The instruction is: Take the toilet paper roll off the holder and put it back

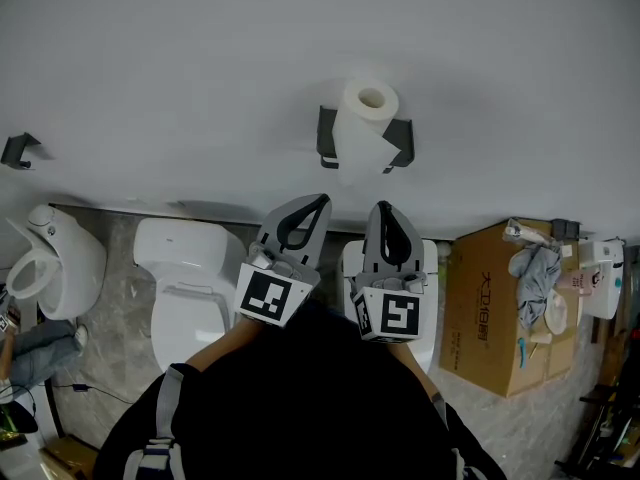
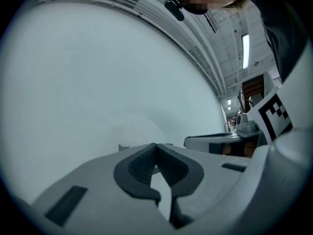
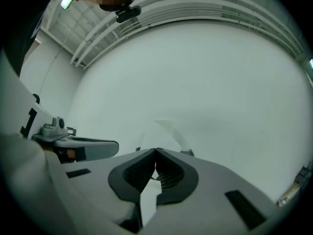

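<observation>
In the head view a white toilet paper roll (image 1: 365, 120) sits on a dark holder (image 1: 402, 144) fixed to the white wall, with a loose sheet hanging down in front. Both grippers are held side by side below the roll, pointing at the wall and apart from it. My left gripper (image 1: 321, 201) is shut with nothing in it; its tips meet in its own view (image 2: 156, 145). My right gripper (image 1: 383, 208) is also shut and empty, tips together (image 3: 155, 151). The roll (image 3: 167, 134) shows faintly just above those tips in the right gripper view.
Below the wall stand a white toilet (image 1: 186, 280), a second one (image 1: 432, 268) under my right gripper, and a white bowl (image 1: 48, 264) at the far left. An open cardboard box (image 1: 492, 313) with clutter stands at the right. A small dark bracket (image 1: 16, 150) sits on the wall at left.
</observation>
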{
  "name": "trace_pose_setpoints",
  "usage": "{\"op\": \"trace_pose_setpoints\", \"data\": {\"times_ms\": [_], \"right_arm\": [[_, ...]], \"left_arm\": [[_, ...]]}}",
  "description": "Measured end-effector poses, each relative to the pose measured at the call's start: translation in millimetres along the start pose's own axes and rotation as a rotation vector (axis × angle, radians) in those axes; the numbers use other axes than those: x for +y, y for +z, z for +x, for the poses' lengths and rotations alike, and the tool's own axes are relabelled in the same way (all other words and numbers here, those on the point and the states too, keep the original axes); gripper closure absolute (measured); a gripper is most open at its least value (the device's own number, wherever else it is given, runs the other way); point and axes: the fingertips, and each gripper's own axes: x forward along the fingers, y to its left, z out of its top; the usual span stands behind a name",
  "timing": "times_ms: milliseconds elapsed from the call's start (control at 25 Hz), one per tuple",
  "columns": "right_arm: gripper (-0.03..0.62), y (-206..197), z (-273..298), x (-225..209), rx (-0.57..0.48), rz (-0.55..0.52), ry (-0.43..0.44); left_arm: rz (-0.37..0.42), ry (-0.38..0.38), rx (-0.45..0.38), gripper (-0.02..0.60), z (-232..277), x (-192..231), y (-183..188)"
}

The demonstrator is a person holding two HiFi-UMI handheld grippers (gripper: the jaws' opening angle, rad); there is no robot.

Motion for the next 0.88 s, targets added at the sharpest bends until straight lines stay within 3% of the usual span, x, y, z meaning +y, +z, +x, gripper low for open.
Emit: {"op": "trace_pose_setpoints", "data": {"times_ms": [880], "right_arm": [[0.571,-10.8,12.5,-0.1,0.019,-0.033,0.042]], "left_arm": [[-0.023,0.024,-0.007,0.575,9.4,9.0,-5.1]]}}
